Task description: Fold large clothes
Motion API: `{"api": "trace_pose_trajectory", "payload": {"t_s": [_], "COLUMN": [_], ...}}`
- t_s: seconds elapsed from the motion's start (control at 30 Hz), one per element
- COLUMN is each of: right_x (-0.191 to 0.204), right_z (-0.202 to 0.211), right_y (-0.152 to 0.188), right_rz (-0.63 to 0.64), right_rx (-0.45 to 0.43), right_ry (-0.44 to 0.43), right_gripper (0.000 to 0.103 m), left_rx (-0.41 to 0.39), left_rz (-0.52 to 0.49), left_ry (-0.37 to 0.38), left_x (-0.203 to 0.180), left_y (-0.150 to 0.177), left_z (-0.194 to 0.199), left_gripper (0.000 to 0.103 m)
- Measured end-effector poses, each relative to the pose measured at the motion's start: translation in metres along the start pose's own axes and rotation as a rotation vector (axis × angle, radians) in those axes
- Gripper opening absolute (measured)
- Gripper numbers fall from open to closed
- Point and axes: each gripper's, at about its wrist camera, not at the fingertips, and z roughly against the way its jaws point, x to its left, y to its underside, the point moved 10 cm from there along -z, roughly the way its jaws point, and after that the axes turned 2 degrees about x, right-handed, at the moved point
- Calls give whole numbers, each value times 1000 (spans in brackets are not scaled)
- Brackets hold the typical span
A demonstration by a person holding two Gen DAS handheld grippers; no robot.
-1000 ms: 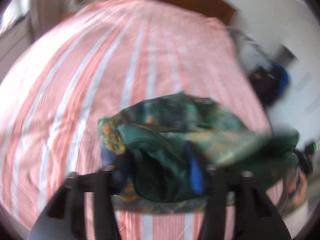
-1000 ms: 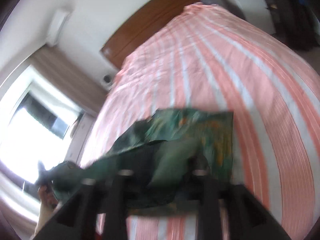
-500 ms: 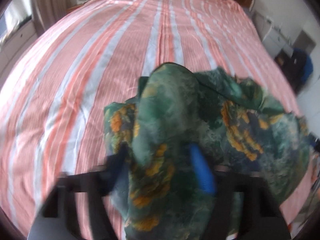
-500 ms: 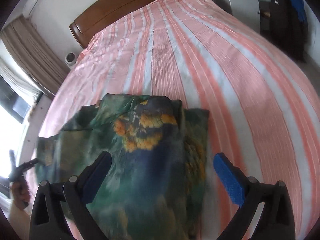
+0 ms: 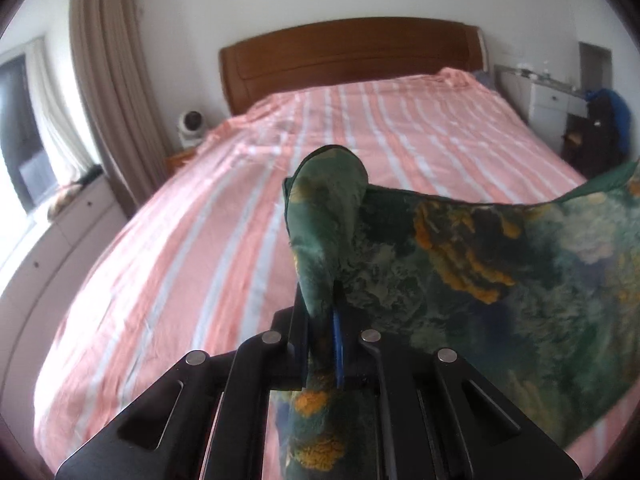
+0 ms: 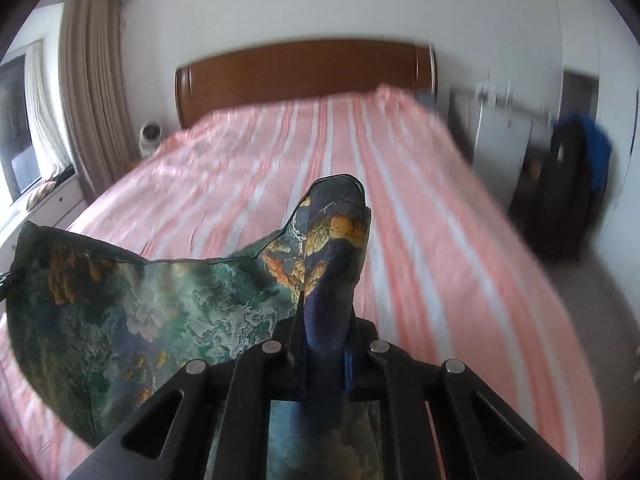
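Left wrist view – both grippers' fingers (image 5: pixel 298 322) pinch the green patterned garment (image 5: pixel 460 272), stretched above the striped bed (image 5: pixel 180 260)

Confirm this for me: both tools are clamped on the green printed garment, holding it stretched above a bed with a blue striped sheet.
Not quite. The sheet is pink and white striped, not blue; both wrist views show it. The rest holds: the left tool and right tool are each shut on the green printed garment, which hangs stretched between them above the bed.
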Motion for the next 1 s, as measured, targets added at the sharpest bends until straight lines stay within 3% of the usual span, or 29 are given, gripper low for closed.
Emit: {"api": "trace_pose_trajectory", "payload": {"t_s": [0.1,0.2,0.27,0.3,0.37,0.53,0.6,0.63,0.67,0.7,0.73,0.8,0.9,1.0], "right_x": [-1,-3,0,2,-3,-14,-16,-16,-17,-19,-20,-26,-32,-31], "right_z": [-49,-120,-159,-166,-159,-160,-162,-164,-161,-160,-161,-161,-151,-99], "right_y": [4,60,113,131,135,135,134,134,132,131,130,129,119,89], "right_rz": [1,15,8,-7,-21,-93,-106,-108,-112,-117,-124,-154,-219,-232], "right_rx": [8,148,246,244,162,171,173,171,172,174,179,212,298,187], "right_ry": [49,63,45,30,53,1,1,7,22,37,51,47,-47,-92], "right_gripper": [12,12,15,15,15,20,25,29,36,45,51,73,75,80], "left_rx": [95,233,149,112,110,102,99,102,119,137,137,120,107,76], "left_rz": [-6,-16,6,14,49,68,87,106,142,189,222,315,307,214], "left_ry": [-49,-49,-25,-28,5,23,18,13,2,3,13,59,44,79], "left_x": [-2,-5,-9,-8,-5,-6,0,2,12,26,34,61,82,65], "left_y": [33,107,126,125,125,122,120,121,120,118,116,111,108,107], "left_z": [-60,-120,-118,-113,-114,-117,-116,-115,-112,-107,-100,-76,-36,-4], "left_gripper": [8,11,11,11,13,16,27,46,72,80,86,86,86,92]}}
